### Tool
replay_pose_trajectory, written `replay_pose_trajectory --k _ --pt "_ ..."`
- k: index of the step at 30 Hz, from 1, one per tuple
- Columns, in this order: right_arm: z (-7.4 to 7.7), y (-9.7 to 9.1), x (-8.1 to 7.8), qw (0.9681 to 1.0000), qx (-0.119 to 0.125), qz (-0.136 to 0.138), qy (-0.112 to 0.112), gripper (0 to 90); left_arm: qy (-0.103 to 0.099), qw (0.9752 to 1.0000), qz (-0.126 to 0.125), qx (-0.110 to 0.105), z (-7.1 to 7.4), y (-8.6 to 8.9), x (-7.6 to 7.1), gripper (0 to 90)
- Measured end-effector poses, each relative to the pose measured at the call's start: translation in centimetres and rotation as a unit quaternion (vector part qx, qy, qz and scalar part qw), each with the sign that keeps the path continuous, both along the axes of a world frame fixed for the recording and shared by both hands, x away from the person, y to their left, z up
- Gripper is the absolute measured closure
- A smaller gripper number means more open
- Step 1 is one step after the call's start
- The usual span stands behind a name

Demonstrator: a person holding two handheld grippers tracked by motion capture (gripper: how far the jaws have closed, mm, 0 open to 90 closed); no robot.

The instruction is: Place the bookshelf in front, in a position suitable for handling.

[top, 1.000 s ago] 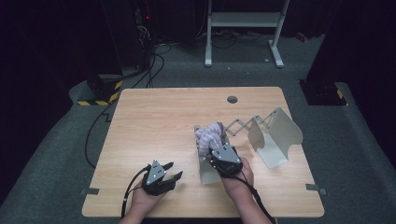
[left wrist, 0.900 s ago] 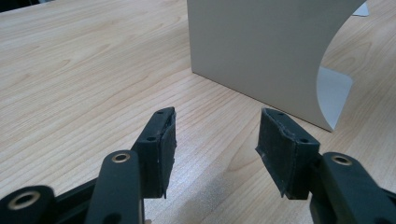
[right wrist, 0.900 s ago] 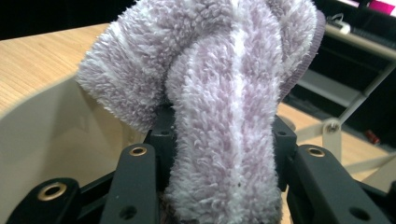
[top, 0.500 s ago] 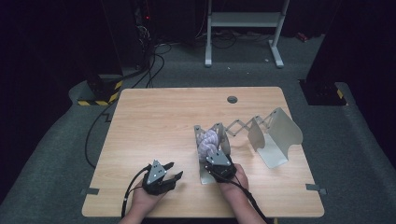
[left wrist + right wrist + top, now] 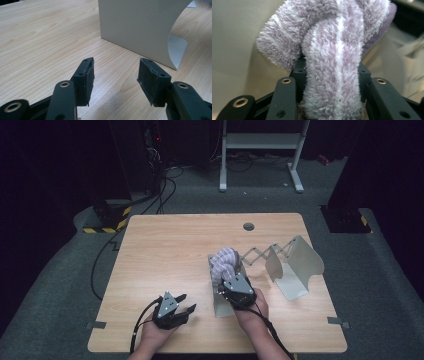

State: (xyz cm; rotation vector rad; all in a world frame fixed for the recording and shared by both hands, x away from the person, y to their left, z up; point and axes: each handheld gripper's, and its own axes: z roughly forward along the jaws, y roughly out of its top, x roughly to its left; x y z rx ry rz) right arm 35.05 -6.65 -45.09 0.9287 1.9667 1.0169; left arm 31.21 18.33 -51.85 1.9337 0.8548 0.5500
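A fluffy purple-and-white striped sock [image 5: 223, 260] is bunched up over the near white panel [image 5: 220, 306] of an accordion rack. My right gripper [image 5: 230, 277] is shut on it. In the right gripper view the sock [image 5: 332, 37] fills the space between the two black jaws of that gripper [image 5: 332, 72] and bulges above them, with the pale panel wall [image 5: 234, 37] behind. My left gripper [image 5: 186, 302] rests low near the table's front edge, open and holding nothing. In its own view the left gripper [image 5: 115, 75] points at the near panel [image 5: 135, 25].
The rack's scissor links [image 5: 257, 254] run right to a second curved white panel [image 5: 295, 262]. A round grommet [image 5: 248, 226] sits at the wooden table's [image 5: 165, 250] far edge. Cables and a white stand [image 5: 260, 140] lie on the floor beyond.
The right gripper, still holding the sock, dipped slightly toward the near left half a second ago and has come back. The left gripper has not moved.
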Motion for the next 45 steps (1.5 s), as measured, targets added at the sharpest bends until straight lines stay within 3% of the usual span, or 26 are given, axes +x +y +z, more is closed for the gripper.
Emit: replay_pose_trajectory --k 3,7,11,13,15,16,19,22,26,27,30,32,39,45 --pt "1.7 -0.1 0.0 0.9997 0.011 -0.002 -0.019 58.4 0.000 1.0000 -0.001 0.000 0.0 0.0 0.0 46.7" --pt "1.3 0.1 0.1 0.9999 0.003 -0.001 -0.012 58.3 0.000 1.0000 0.000 -0.001 0.0 0.0 0.0 46.8" --pt "-2.1 0.3 0.6 0.9992 -0.017 0.000 0.036 57.8 0.001 1.0000 -0.001 -0.001 0.0 0.0 0.0 46.7" --pt "-3.3 0.3 0.8 0.9985 -0.023 -0.003 0.049 57.6 0.002 1.0000 -0.002 0.000 0.0 0.0 0.0 46.8" --pt "-3.8 0.3 0.8 0.9982 -0.025 -0.004 0.055 57.7 0.002 1.0000 -0.003 -0.001 0.0 0.0 0.1 46.8" --pt "-4.8 0.4 0.9 0.9967 -0.036 -0.002 0.073 57.5 0.002 1.0000 -0.003 -0.001 0.0 0.0 0.1 46.7" --pt "-5.5 0.5 0.9 0.9957 -0.042 -0.001 0.082 57.6 0.002 1.0000 -0.003 -0.001 0.0 0.0 0.1 46.7" --pt "-6.7 0.6 1.0 0.9930 -0.049 0.006 0.107 57.6 0.003 1.0000 -0.004 0.001 -0.1 0.0 0.1 46.8" --pt "-6.7 0.3 0.8 0.9927 -0.044 0.010 0.112 57.6 0.004 1.0000 -0.005 0.002 -0.1 -0.1 0.0 46.7" --pt "-6.2 0.0 0.3 0.9932 -0.031 0.020 0.110 57.5 0.004 1.0000 -0.005 0.003 -0.2 -0.2 0.0 46.7" --pt "-6.0 -0.3 -0.1 0.9936 -0.023 0.031 0.106 57.5 0.004 1.0000 -0.007 0.000 -0.1 -0.2 0.0 46.7" --pt "-6.2 -0.5 -0.3 0.9921 -0.031 0.047 0.112 57.8 0.002 1.0000 -0.007 0.001 0.0 -0.2 -0.1 46.7" --pt "-6.7 -0.2 0.1 0.9901 -0.048 0.051 0.122 57.3 0.004 1.0000 0.000 -0.006 0.2 -0.1 -0.2 46.7" --pt "-6.6 0.0 -0.2 0.9895 -0.036 0.062 0.126 57.7 0.004 1.0000 -0.005 -0.003 0.1 -0.4 -0.3 46.5"
